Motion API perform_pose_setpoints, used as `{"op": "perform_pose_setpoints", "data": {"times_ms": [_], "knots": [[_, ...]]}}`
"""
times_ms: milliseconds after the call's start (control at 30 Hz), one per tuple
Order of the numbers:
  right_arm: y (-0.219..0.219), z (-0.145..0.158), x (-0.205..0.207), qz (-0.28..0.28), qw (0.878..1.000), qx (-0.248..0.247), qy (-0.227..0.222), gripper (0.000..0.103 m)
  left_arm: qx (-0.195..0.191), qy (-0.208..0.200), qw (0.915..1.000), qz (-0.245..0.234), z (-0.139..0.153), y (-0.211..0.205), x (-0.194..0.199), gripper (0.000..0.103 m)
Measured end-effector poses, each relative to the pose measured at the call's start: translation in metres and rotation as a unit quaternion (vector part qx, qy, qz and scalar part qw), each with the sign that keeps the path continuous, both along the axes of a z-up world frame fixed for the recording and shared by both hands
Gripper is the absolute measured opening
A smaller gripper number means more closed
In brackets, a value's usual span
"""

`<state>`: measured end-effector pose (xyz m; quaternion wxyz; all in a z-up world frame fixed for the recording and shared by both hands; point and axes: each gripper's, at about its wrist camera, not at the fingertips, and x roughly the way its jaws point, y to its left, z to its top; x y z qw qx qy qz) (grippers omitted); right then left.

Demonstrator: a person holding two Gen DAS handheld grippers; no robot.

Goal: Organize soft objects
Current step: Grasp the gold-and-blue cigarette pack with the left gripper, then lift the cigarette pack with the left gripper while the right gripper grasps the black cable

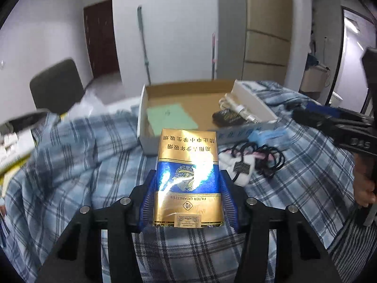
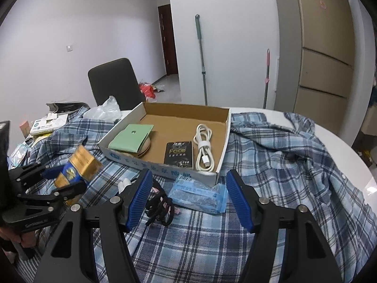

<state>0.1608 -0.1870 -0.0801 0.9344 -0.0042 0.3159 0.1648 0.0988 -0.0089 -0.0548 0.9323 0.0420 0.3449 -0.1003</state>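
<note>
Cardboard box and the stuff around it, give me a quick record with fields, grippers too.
box contents: green pouch, black packet, coiled white cable in the cardboard box
in front of box: blue plastic packet, black hair ties
surface: plaid cloth
left gripper: shut on the gold and blue cigarette pack
right gripper: open, nothing held

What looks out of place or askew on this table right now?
The plaid cloth is rumpled rather than spread flat, and hair ties lie tangled beside a blue packet outside the cardboard box. The left hand-held gripper holds a cigarette pack, hardly a soft object.
</note>
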Motion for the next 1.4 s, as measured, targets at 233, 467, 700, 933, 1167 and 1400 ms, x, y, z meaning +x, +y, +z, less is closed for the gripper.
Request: {"op": "perform_pose_setpoints", "data": {"times_ms": [233, 467, 700, 933, 1167, 1400], "knots": [[0.021, -0.021, 0.008, 0.065, 0.995, -0.006, 0.069, 0.058, -0.03, -0.069, 0.9969, 0.022, 0.02, 0.012, -0.011, 0.054], [0.034, -0.045, 0.026, 0.074, 0.985, -0.008, 0.156, 0.048, -0.033, -0.095, 0.9945, 0.031, 0.027, 0.015, -0.017, 0.054], [0.05, -0.055, 0.038, 0.061, 0.983, -0.042, 0.166, 0.032, -0.033, -0.1, 0.9938, 0.034, 0.028, 0.018, -0.019, 0.054], [0.054, -0.048, 0.024, 0.076, 0.99, -0.065, 0.103, 0.009, -0.034, -0.112, 0.9926, 0.033, 0.031, 0.018, -0.023, 0.054], [0.049, -0.027, 0.003, 0.09, 0.994, -0.055, 0.031, 0.008, -0.038, -0.128, 0.9903, 0.039, 0.033, 0.021, -0.027, 0.054], [0.044, -0.005, -0.016, 0.079, 0.994, -0.044, -0.054, 0.008, -0.038, -0.142, 0.9885, 0.035, 0.035, 0.02, -0.031, 0.054]]}}
